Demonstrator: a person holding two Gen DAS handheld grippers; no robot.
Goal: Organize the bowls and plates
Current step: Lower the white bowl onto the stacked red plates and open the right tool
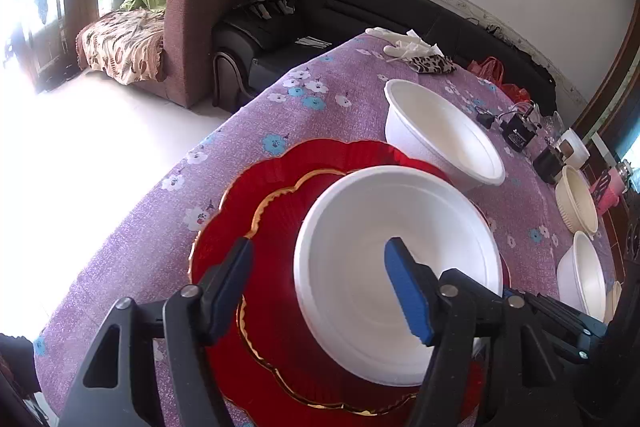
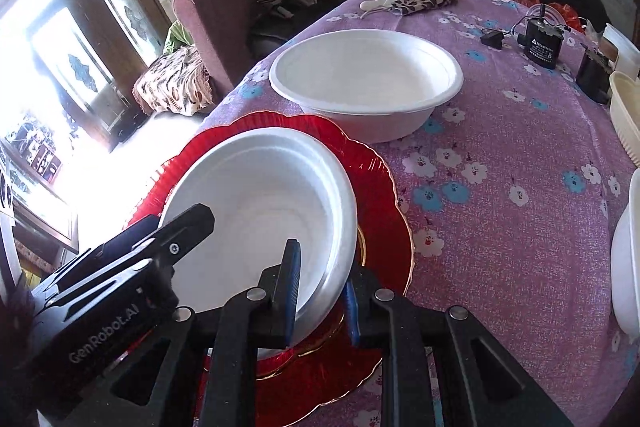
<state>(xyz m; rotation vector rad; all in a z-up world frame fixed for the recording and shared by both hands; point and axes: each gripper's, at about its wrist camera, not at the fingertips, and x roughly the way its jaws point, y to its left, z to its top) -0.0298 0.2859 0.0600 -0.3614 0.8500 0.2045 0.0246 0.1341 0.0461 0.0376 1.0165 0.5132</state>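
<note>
A white foam bowl [image 1: 400, 267] sits on stacked red scalloped plates [image 1: 256, 195] with gold rims, on a purple floral tablecloth. My left gripper [image 1: 320, 255] is open, one finger over the plates and one over the bowl's inside, touching nothing. My right gripper [image 2: 320, 283] is shut on the near rim of that white bowl [image 2: 264, 211], one finger inside and one outside. The red plates [image 2: 384, 195] lie under it. A second white bowl [image 1: 440, 131] stands behind the plates, also in the right wrist view [image 2: 364, 75].
Cream and white bowls [image 1: 578, 203] stand along the table's right edge. A black charger [image 2: 542, 43], a leopard pouch [image 2: 424, 1] and white gloves [image 1: 404, 43] lie at the far end. Sofas stand beyond the table [image 2: 500, 187].
</note>
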